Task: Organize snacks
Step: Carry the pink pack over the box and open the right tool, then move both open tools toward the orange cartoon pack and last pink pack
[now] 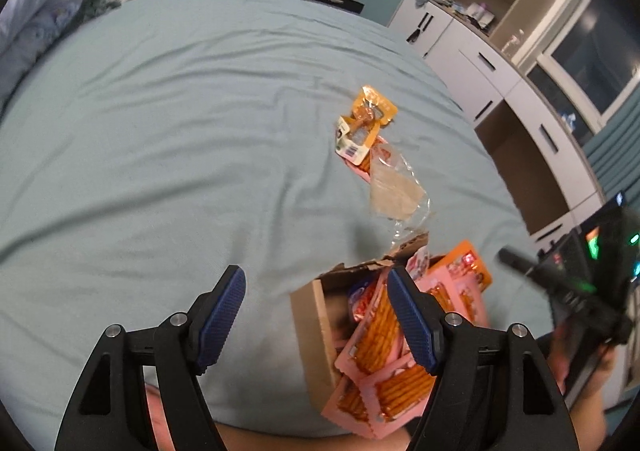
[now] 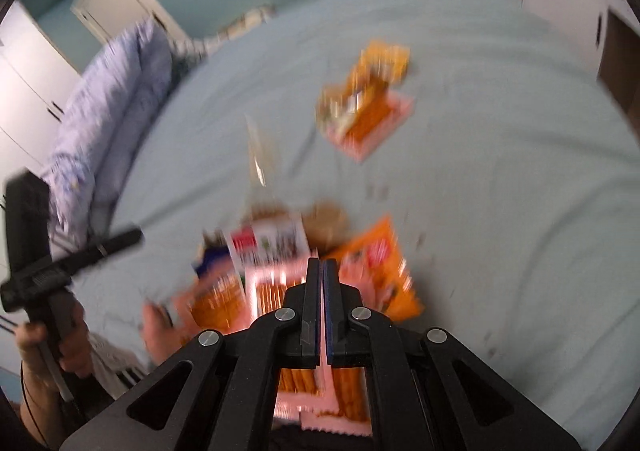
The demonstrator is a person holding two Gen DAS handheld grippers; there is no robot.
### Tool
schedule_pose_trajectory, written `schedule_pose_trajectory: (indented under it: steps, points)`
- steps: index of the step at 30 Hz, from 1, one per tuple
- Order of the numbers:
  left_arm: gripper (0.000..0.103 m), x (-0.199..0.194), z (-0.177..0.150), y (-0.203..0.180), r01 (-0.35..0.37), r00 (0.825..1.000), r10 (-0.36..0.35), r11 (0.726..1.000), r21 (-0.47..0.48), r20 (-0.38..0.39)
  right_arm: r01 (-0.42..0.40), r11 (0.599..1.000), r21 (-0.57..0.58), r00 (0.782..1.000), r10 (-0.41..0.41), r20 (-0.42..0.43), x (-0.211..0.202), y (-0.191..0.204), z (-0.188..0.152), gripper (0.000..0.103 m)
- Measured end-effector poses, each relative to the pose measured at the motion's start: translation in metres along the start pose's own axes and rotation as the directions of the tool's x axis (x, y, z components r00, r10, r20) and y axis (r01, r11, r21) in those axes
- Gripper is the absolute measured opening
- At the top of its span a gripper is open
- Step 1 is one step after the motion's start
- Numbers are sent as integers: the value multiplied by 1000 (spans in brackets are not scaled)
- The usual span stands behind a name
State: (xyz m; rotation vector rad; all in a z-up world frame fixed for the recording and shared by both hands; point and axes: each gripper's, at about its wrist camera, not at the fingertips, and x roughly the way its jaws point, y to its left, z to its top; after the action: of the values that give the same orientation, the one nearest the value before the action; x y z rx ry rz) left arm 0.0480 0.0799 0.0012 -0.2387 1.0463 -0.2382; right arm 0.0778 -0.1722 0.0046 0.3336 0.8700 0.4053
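Note:
A torn cardboard box (image 1: pixel 310 315) lies on the bed, stuffed with pink packs of orange sticks (image 1: pixel 376 335) and an orange bag (image 1: pixel 468 263). My left gripper (image 1: pixel 316 291) hangs open above the box's left edge, with nothing between its fingers. Farther up the sheet lie an orange packet (image 1: pixel 370 113) on a pink pack and a clear wrapper (image 1: pixel 394 191). The right wrist view is blurred. There my right gripper (image 2: pixel 322 265) is shut above the pink packs (image 2: pixel 272 291); I see nothing gripped. The far pile (image 2: pixel 364 107) lies beyond it.
The pale green bed sheet (image 1: pixel 180 131) spreads wide to the left. A folded lilac quilt (image 2: pixel 104 99) lies at the bed's left side. White cabinets (image 1: pixel 500 63) line the right wall. A hand (image 2: pixel 52 343) holds the left gripper's handle.

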Motion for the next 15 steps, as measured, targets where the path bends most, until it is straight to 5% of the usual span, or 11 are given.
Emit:
schedule_pose_trajectory:
  steps: [2, 4, 8, 15]
  points:
    - [74, -1, 0, -5, -37, 999, 37, 999, 36, 10, 44, 999, -2, 997, -44, 62, -14, -2, -2, 16]
    - [74, -1, 0, -9, -59, 998, 59, 996, 60, 17, 82, 997, 1, 994, -82, 75, -16, -3, -9, 47]
    - [74, 0, 3, -15, -110, 994, 108, 989, 101, 33, 59, 997, 42, 997, -61, 48, -11, -4, -4, 51]
    - [74, 13, 15, -21, -229, 973, 219, 956, 183, 72, 229, 971, -67, 972, -225, 69, 0, 9, 30, 52]
